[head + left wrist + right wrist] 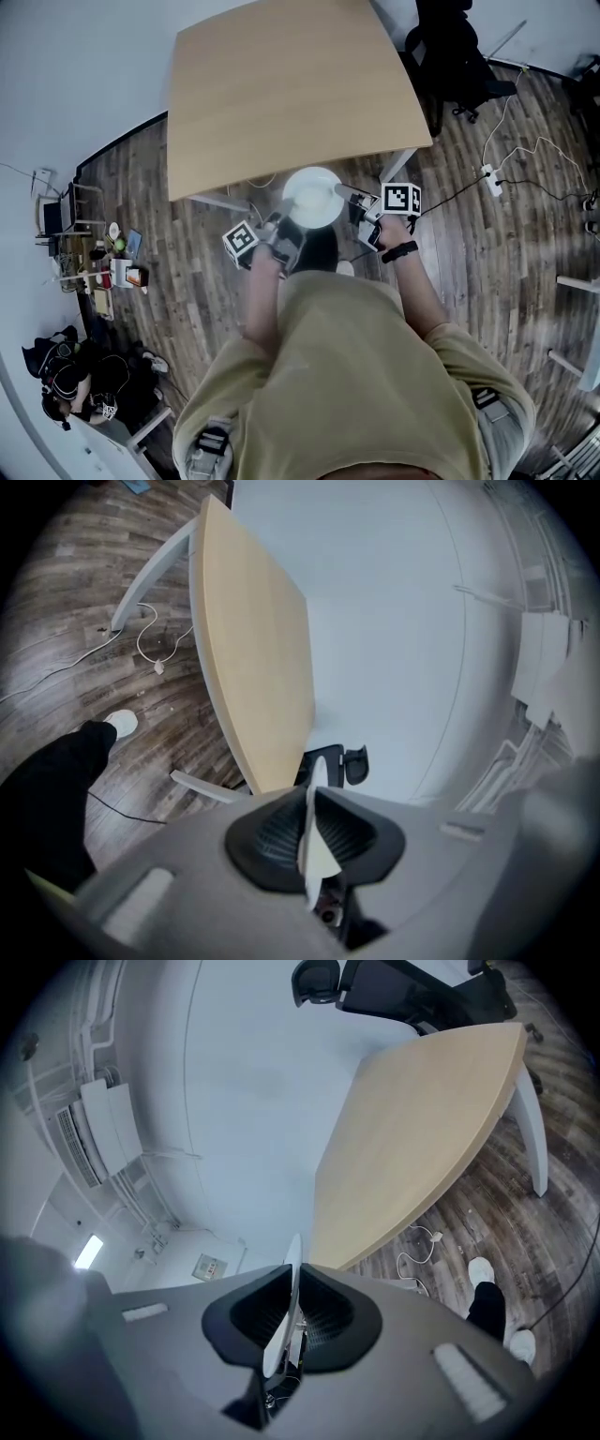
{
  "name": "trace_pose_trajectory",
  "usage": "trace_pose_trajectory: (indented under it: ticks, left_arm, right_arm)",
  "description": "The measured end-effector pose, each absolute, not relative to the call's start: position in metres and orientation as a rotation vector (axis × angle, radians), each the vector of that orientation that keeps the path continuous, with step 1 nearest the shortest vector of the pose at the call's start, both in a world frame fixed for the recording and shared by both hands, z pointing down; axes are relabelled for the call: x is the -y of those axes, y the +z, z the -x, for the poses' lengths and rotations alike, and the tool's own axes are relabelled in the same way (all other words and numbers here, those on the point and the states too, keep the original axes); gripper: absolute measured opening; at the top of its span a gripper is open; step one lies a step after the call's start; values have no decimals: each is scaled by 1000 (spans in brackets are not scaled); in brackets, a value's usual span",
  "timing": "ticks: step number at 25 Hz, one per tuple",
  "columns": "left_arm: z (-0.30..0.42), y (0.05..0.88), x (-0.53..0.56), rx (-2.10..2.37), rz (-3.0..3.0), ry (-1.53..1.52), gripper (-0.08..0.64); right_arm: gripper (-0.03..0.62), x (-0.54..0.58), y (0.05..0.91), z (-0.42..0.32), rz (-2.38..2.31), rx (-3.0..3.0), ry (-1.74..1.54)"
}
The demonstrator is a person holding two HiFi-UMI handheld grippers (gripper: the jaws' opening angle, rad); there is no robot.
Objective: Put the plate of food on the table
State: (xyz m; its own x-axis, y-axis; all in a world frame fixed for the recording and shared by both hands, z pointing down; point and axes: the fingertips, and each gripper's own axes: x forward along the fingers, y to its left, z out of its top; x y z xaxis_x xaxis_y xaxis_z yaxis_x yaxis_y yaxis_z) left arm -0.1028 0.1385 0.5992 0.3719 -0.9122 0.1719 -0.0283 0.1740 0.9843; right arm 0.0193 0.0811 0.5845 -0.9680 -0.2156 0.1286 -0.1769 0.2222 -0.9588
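Two grippers share the carry | table (281, 84) ahead; plate (294, 184) in the air at its near edge, not yet set down | left gripper (312, 829) and right gripper (289, 1321) each clamped on its rim | next: reach forward; lower it level; let go

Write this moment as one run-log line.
left hand-held gripper: shut on plate rim | right hand-held gripper: shut on opposite rim | plate: at near edge of table, not yet set down

Head view overhead, both gripper views sharing table (281, 94)
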Motion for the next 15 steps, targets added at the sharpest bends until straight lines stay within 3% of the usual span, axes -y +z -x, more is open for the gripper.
trace_pose_trajectory:
  ticks: [15]
  left_arm:
    - [135, 616, 106, 1005, -1456, -445, 20]
  right_arm:
    - [31, 131, 615, 6, 833, -2326, -1933]
